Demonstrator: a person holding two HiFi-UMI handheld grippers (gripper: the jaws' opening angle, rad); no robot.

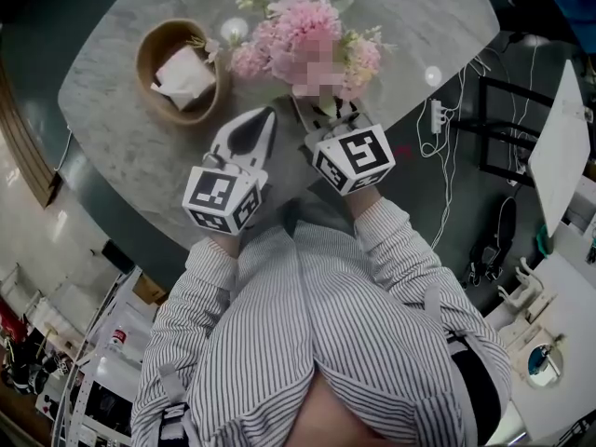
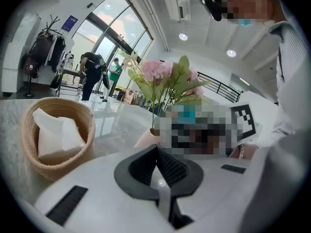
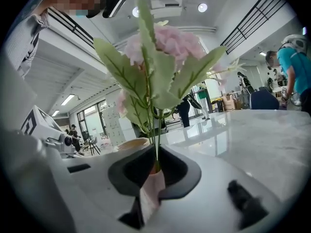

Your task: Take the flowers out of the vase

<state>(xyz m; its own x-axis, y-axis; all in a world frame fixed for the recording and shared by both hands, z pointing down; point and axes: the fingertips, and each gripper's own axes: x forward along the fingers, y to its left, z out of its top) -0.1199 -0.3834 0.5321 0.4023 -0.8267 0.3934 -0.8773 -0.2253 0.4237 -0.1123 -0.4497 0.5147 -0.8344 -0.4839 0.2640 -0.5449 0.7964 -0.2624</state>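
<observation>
A bunch of pink flowers [image 1: 303, 31] with green leaves stands in a small pink vase [image 3: 151, 188] on the marble table [image 1: 121, 147]. My right gripper [image 3: 154, 171] reaches in under the blooms and is shut on the vase's narrow neck, with the green stems [image 3: 156, 140] rising straight out between the jaws. In the head view its tips [image 1: 321, 110] are mostly hidden by the flowers. My left gripper [image 1: 264, 117] lies just left of the vase [image 2: 145, 139], shut with nothing in it and a little short of the vase.
A woven basket [image 1: 177, 68] with white napkins stands left of the flowers, close to my left gripper. The table's near edge runs under both grippers. Cables and a power strip [image 1: 436, 117] lie on the floor at the right. People stand far off.
</observation>
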